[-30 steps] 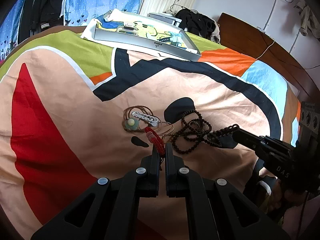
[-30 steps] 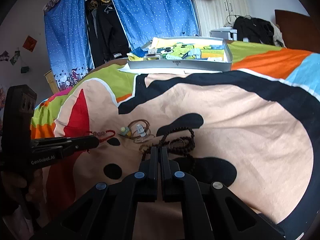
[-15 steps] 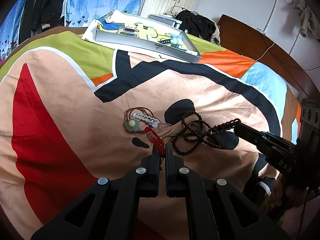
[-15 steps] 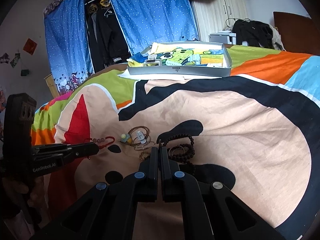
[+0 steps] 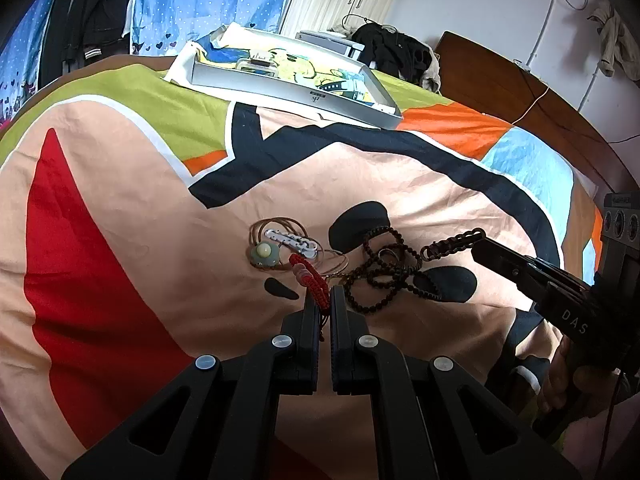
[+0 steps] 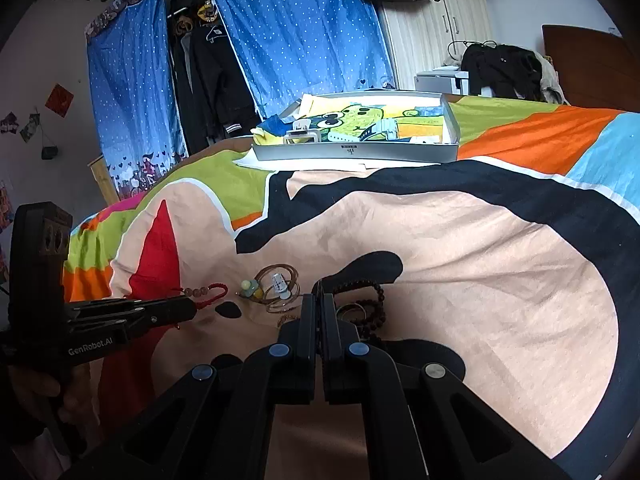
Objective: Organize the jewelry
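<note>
Left claw [image 5: 325, 300] clamped on a red braided bracelet [image 5: 309, 274], right claw [image 5: 478, 240] pinching a dark bead strand [image 5: 452, 242] lifted off the bed [image 5: 120, 208], remaining jewelry pile [image 5: 288, 246] beyond, grey tray [image 5: 296, 90] farthest

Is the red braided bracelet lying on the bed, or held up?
Held up: the left gripper is shut on the red braided bracelet, which hangs above the bedspread.

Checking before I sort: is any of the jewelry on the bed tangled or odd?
Yes. The dark bead necklace lies knotted in overlapping loops, one end pinched in the right gripper. Brown cords coil around a white clip and green pendant.
</note>
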Demonstrator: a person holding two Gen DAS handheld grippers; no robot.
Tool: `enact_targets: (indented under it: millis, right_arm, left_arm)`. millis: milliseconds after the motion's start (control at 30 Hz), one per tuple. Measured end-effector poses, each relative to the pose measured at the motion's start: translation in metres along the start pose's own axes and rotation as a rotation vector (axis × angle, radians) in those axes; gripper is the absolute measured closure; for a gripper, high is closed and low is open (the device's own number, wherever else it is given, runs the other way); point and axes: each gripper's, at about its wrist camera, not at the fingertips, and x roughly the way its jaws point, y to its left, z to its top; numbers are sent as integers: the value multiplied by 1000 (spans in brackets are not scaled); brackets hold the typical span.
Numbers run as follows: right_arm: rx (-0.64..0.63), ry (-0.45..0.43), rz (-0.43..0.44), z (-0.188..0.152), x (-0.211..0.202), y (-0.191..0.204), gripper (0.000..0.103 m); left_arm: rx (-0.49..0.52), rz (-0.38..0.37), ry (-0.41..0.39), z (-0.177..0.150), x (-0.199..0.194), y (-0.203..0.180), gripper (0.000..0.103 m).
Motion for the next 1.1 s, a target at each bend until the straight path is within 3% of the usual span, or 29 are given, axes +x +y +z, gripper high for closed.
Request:
enact_targets:
  millis: [267, 500, 833, 1100]
  right_arm:
    - [-7, -58, 15, 30, 4, -4, 100]
    - [-26, -130, 47, 84, 27, -16, 100]
    - [-55, -183, 90, 190, 114, -51, 100]
    - [-14, -158, 61, 207, 169, -77, 100]
  left_arm:
    - [7, -14, -39, 37, 4, -2, 100]
    - [73, -17, -121, 110, 23, -5, 100]
    - [58, 11, -207, 230, 82, 32, 100]
    - [54, -3, -159, 266, 139, 51, 100]
